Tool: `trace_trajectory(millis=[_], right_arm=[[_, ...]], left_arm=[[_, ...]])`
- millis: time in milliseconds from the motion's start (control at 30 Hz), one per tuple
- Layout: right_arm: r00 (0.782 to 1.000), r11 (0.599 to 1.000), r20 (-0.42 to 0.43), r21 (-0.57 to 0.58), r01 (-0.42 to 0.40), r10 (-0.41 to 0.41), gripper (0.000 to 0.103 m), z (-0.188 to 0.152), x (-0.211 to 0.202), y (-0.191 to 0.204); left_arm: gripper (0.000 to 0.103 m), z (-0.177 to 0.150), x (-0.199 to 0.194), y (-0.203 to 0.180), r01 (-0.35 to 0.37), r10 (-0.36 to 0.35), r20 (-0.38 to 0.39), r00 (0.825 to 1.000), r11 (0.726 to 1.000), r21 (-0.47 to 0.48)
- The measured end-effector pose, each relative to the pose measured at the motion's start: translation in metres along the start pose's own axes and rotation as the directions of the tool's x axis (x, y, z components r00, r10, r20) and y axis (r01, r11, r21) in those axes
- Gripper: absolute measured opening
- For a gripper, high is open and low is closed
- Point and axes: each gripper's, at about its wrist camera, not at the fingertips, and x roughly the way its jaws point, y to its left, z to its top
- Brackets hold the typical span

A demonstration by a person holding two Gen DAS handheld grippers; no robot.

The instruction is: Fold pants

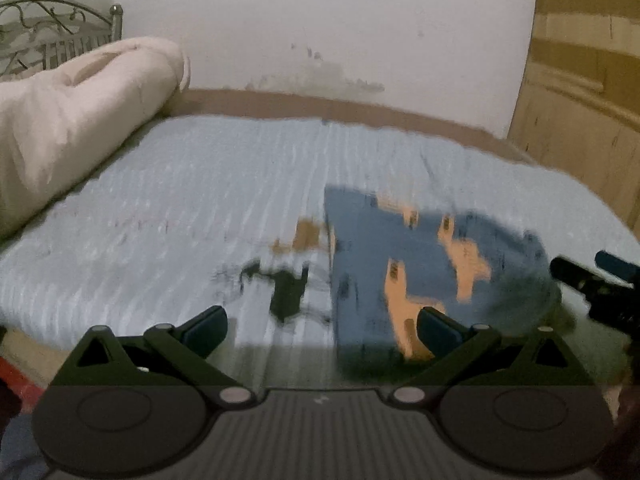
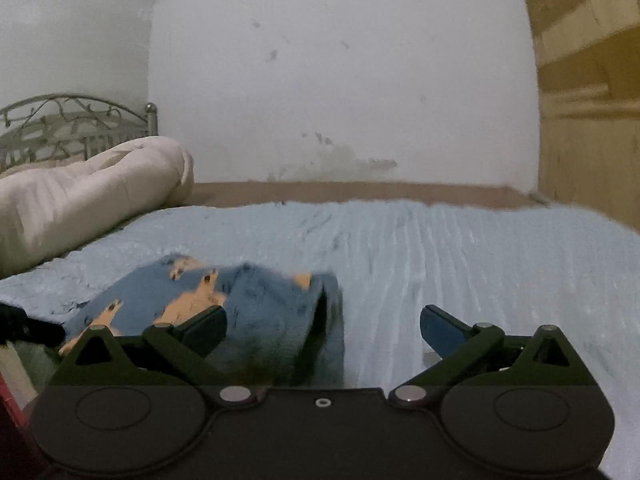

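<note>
Blue fleece pants with orange animal prints (image 1: 420,264) lie folded in a compact bundle on the light blue bedspread (image 1: 200,184). In the left wrist view they lie ahead and right, partly behind my right finger. My left gripper (image 1: 322,330) is open and empty just above the bed. The right gripper shows at that view's right edge (image 1: 592,284). In the right wrist view the pants (image 2: 260,308) lie ahead and left, with a thick fold edge facing me. My right gripper (image 2: 323,330) is open and empty beside them.
A rolled cream duvet (image 1: 80,112) lies at the bed's left end before a metal headboard (image 1: 56,28). A dark print and orange patches (image 1: 288,288) mark the bedspread left of the pants. A white wall (image 1: 320,32) stands behind, wooden furniture (image 1: 584,92) at right.
</note>
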Motion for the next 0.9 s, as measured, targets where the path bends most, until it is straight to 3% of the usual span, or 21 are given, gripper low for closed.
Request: trace_trajectory(millis=[133, 267, 367, 433, 567, 767, 900], right_arm=[[1.000, 0.999, -0.027, -0.033, -0.001, 0.001, 0.102, 0.018, 0.034, 0.001], [0.994, 0.998, -0.104, -0.046, -0.034, 0.029, 0.102, 0.028, 0.072, 0.002], [0.988, 0.997, -0.151, -0.078, 0.021, -0.033, 0.102, 0.030, 0.098, 0.000], [0.980, 0.997, -0.190, -0.042, 0.057, -0.064, 0.102, 0.028, 0.107, -0.009], [0.969, 0.993, -0.240, 0.088, 0.081, -0.058, 0.102, 0.013, 0.121, -0.032], [0.977, 0.992, -0.209, 0.109, 0.058, -0.035, 0.102, 0.007, 0.118, -0.034], [0.991, 0.987, -0.133, 0.159, -0.009, 0.030, 0.102, 0.005, 0.100, -0.042]], left_arm=[[0.102, 0.029, 0.025, -0.008, -0.030, 0.030, 0.009, 1.000, 0.999, 0.028], [0.102, 0.050, 0.064, -0.013, -0.017, 0.019, -0.036, 0.999, 0.999, 0.047], [0.102, 0.056, 0.094, -0.013, -0.058, 0.063, -0.072, 0.995, 0.996, 0.062], [0.103, 0.054, 0.108, -0.011, -0.076, 0.082, -0.090, 0.993, 0.995, 0.060], [0.103, 0.041, 0.118, -0.004, -0.046, 0.048, -0.092, 0.995, 0.999, 0.027], [0.102, 0.050, 0.111, 0.005, -0.012, 0.010, -0.069, 0.998, 1.000, -0.016], [0.102, 0.060, 0.116, 0.004, -0.037, 0.037, -0.041, 0.998, 0.999, 0.005]])
